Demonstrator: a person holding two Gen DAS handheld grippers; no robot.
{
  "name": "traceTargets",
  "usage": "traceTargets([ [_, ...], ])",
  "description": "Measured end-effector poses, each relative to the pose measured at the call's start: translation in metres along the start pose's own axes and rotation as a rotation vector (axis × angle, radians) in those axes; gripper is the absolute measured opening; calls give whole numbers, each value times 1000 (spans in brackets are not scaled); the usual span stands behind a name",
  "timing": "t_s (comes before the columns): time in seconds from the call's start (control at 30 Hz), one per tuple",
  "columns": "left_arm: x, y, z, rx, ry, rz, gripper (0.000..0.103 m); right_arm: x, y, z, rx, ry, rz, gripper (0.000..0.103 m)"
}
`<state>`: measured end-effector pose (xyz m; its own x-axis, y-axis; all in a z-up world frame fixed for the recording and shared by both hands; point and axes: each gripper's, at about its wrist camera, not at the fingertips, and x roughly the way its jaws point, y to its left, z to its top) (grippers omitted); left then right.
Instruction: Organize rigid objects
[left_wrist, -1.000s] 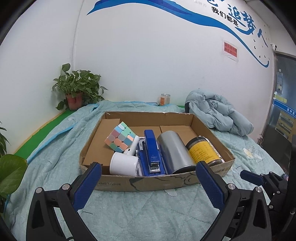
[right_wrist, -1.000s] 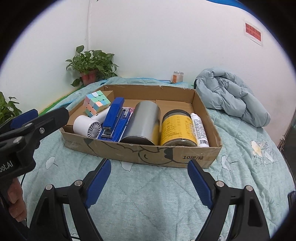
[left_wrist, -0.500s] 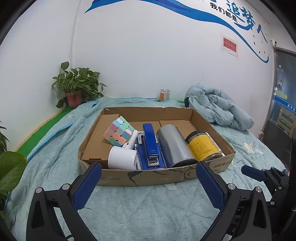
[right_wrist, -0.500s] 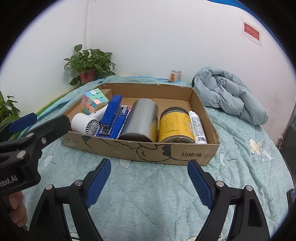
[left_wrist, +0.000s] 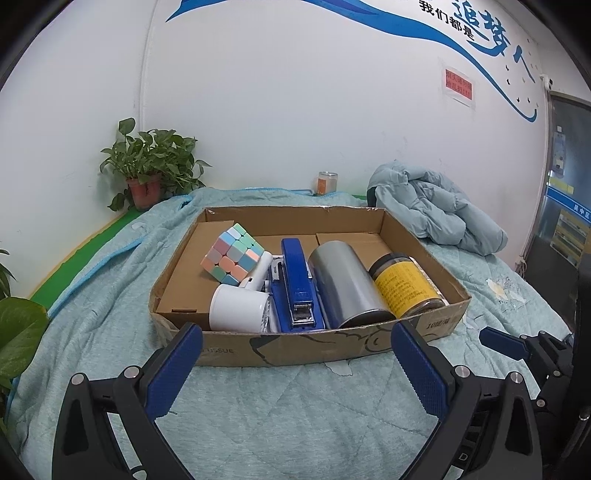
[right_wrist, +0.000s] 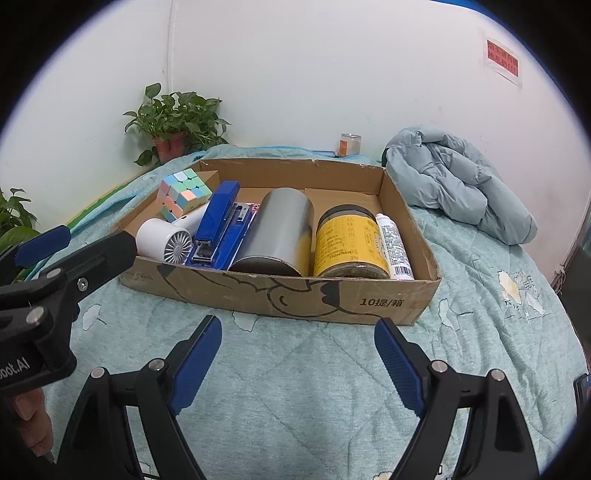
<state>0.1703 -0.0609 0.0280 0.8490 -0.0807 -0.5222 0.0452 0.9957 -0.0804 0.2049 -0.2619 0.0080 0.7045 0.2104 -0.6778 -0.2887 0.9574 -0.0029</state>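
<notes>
**A:** What do you see from my two grippers?

**B:** I see a cardboard box (right_wrist: 280, 295) lying on the green quilt (right_wrist: 295, 387), near the middle of the bed. My left gripper (left_wrist: 295, 365) hangs just in front of the box's near wall. Its jaws are wide apart and hold nothing.

**A:** And the right one?

**B:** My right gripper (right_wrist: 297, 362) is in front of the near wall too, jaws spread wide, nothing between them.

**A:** What is in the box?

**B:** Along the near wall, from left to right: a small white fan (right_wrist: 166, 238), a blue stapler (right_wrist: 218, 229), a silver can (right_wrist: 277, 232) lying on its side, a jar with a yellow label (right_wrist: 349, 242), and a white tube (right_wrist: 393, 245) against the right wall. A pastel puzzle cube (right_wrist: 183, 194) sits behind the fan, toward the far left corner.

**A:** Anything outside the box?

**B:** A pale blue jacket (right_wrist: 454, 181) is bunched up at the far right of the bed. A potted plant (right_wrist: 173, 123) stands in the far left corner.
</notes>
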Motion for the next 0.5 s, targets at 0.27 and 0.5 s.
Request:
traceTargets([
  [0.27,9,1,2,4,10,3,103,3,-3,-1,3,9,-3,85],
  [0.5,16,1,-2,14,26,6,103,7,-6,-2,10,18,-2,85],
])
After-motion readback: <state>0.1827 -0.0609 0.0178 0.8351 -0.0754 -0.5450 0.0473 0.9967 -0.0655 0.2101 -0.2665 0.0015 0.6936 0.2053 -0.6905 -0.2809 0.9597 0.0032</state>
